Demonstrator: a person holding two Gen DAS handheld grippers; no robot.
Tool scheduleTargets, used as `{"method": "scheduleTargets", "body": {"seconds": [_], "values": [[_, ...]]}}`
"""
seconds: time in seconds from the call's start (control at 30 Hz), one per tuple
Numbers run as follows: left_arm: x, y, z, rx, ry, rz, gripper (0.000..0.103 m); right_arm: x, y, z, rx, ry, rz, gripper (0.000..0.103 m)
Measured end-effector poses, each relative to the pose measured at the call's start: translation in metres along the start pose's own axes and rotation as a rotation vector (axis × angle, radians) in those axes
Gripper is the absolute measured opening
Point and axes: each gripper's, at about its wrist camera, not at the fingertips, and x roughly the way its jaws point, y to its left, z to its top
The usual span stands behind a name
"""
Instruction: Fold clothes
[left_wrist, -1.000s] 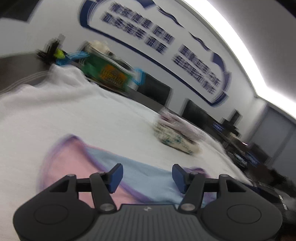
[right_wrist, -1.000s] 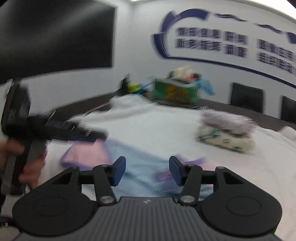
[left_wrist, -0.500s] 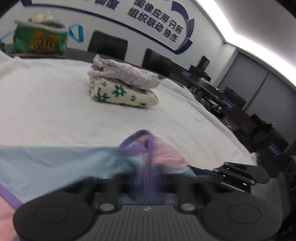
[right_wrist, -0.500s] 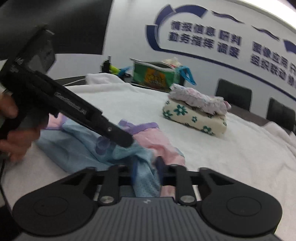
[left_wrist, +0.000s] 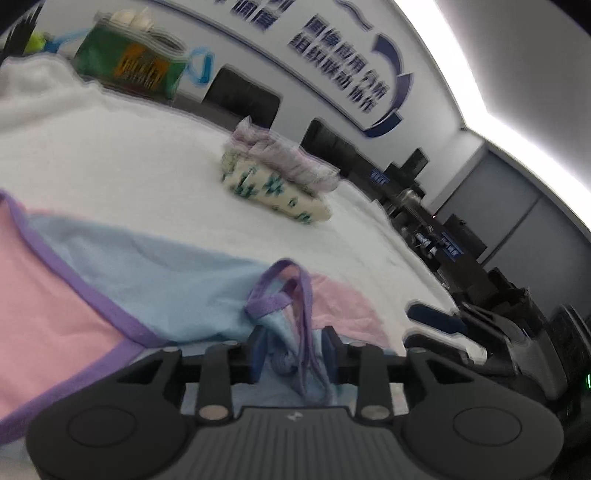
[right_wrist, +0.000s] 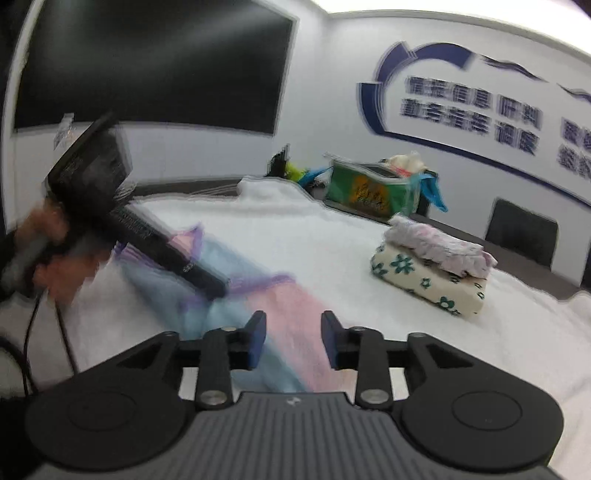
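Letting go, both tongs are opening: left tongs with cloth between, right tongs empty. Snagged trim could undo the fold.

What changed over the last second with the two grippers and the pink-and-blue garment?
Both grippers closed on the garment half a second ago and gathered it toward the middle. Now both are opening: bunched fabric and purple trim still sit between the left gripper's jaws, while the right gripper shows a clear gap above the cloth. The folded stack and green bag stayed put.
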Motion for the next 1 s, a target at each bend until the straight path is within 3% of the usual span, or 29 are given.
{"method": "scheduleTargets", "body": {"seconds": [0.03, 0.1, 0.2, 0.33, 1.0], "values": [[-0.003, -0.004, 0.000, 0.019, -0.012, 0.008, 0.051, 0.005, -0.005, 0.003, 0.051, -0.002, -0.043, 0.042], [-0.009, -0.010, 0.001, 0.042, -0.029, 0.038, 0.051, 0.020, -0.013, 0.006, 0.150, 0.022, -0.126, 0.044], [-0.019, -0.019, 0.003, 0.078, -0.081, 0.057, 0.053, 0.040, -0.016, 0.007, 0.197, 0.093, -0.155, 0.043], [-0.021, -0.024, 0.006, 0.088, -0.120, 0.088, 0.056, 0.053, -0.010, 0.013, 0.203, 0.107, -0.153, 0.043], [-0.015, -0.019, -0.001, 0.089, -0.074, 0.121, 0.056, 0.058, 0.002, 0.015, 0.161, 0.124, -0.140, 0.043]]}}
